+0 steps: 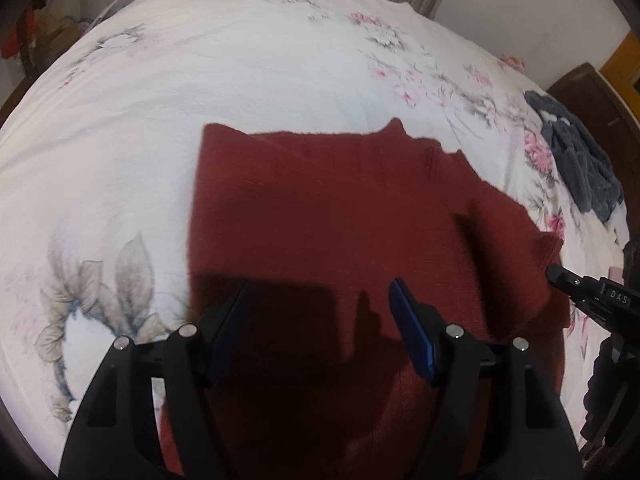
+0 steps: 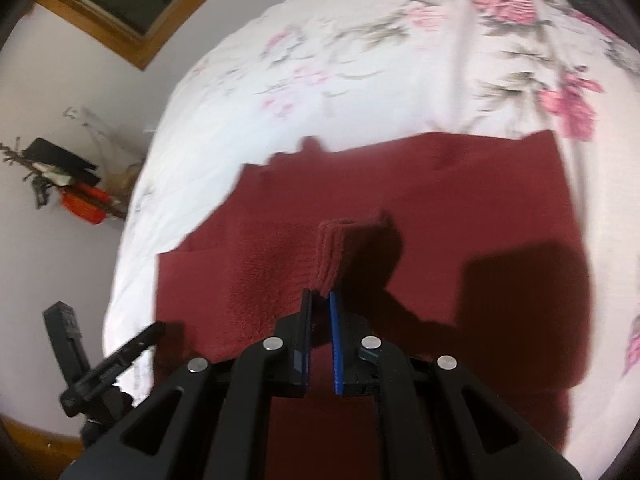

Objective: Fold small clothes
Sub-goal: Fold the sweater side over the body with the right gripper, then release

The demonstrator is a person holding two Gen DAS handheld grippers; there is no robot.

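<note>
Right gripper [image 2: 320,296] clamped on dark red sweater [image 1: 340,208] cuff [image 2: 330,252] for folding inward (left gripper [image 1: 320,300] spread, idle at 6 o'clock).

Two handheld black plastic grippers with blue finger pads

The left black plastic gripper [image 1: 320,292] and the right black plastic gripper [image 2: 320,300] each have forked black linkage arms with round silver pivot screws [image 2: 273,343] and flat blue finger pads [image 1: 412,332]; white lettering "DAS" [image 1: 620,299] marks the right one's side.

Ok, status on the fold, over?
Left gripper open above red garment. Right gripper shut on its ribbed edge. Grey clothing far off, nothing in the way.
</note>
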